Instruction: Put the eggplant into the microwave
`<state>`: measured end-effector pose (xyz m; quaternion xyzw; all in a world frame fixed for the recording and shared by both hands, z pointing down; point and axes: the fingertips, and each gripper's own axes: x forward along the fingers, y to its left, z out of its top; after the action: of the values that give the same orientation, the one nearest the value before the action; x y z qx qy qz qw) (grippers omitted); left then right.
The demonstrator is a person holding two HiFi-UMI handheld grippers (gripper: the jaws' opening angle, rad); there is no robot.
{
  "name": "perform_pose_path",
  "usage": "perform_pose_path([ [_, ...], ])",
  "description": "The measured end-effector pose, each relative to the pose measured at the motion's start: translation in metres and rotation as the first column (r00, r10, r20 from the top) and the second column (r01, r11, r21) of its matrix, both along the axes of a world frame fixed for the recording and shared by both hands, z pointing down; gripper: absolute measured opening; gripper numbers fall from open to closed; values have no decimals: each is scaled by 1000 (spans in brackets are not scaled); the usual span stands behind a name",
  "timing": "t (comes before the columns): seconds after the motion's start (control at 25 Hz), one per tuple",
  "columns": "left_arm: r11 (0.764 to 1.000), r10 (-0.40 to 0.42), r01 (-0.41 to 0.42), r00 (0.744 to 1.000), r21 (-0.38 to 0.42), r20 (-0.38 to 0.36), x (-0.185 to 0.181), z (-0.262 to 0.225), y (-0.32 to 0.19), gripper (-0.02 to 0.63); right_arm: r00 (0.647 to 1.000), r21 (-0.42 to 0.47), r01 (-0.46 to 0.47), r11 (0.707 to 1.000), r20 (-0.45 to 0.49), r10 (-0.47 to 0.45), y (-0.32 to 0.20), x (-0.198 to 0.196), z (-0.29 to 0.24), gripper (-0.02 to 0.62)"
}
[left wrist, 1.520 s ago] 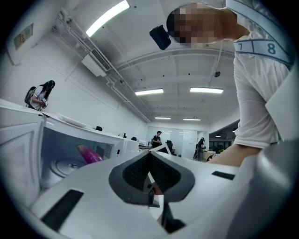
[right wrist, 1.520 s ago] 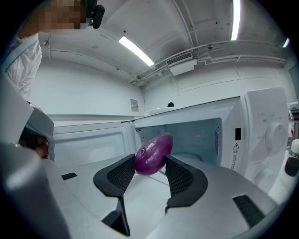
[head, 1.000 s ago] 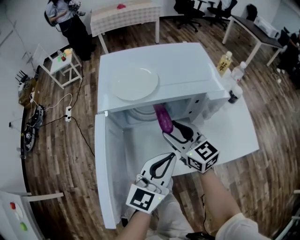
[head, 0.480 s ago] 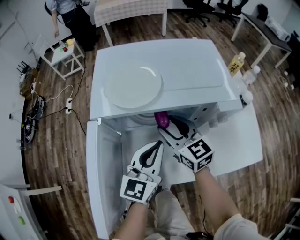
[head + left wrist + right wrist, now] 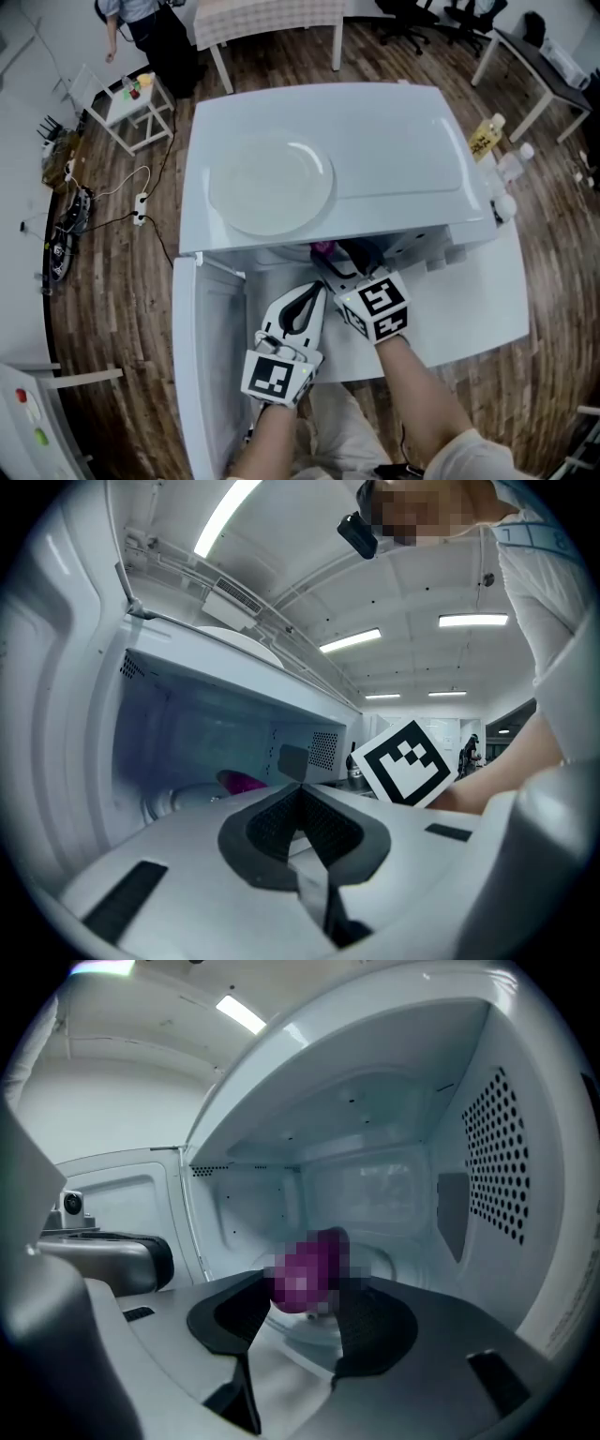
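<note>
Right claw (image 5: 306,1305) on purple eggplant (image 5: 307,1267) (rounded tip)

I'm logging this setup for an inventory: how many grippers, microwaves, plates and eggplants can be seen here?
grippers: 2, the left gripper and the right gripper
microwave: 1, door open
plate: 1, on top of the microwave
eggplant: 1, purple, between the right gripper's fingers
total: 5
</note>
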<state>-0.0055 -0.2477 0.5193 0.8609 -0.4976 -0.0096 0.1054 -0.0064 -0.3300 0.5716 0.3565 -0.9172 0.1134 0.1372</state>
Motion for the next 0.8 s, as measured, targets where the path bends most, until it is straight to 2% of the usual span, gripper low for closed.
perform_pose_path([
  [0.48, 1000, -20, 20, 999, -20, -28, -10, 4, -12, 2, 995, 9, -19, 1000, -102, 20, -12, 0, 13, 225],
  [0.8, 1000, 5, -6, 1000, -18, -28, -6, 9, -8, 2, 998, 26, -24, 999, -52, 25, -2, 3, 7, 225],
])
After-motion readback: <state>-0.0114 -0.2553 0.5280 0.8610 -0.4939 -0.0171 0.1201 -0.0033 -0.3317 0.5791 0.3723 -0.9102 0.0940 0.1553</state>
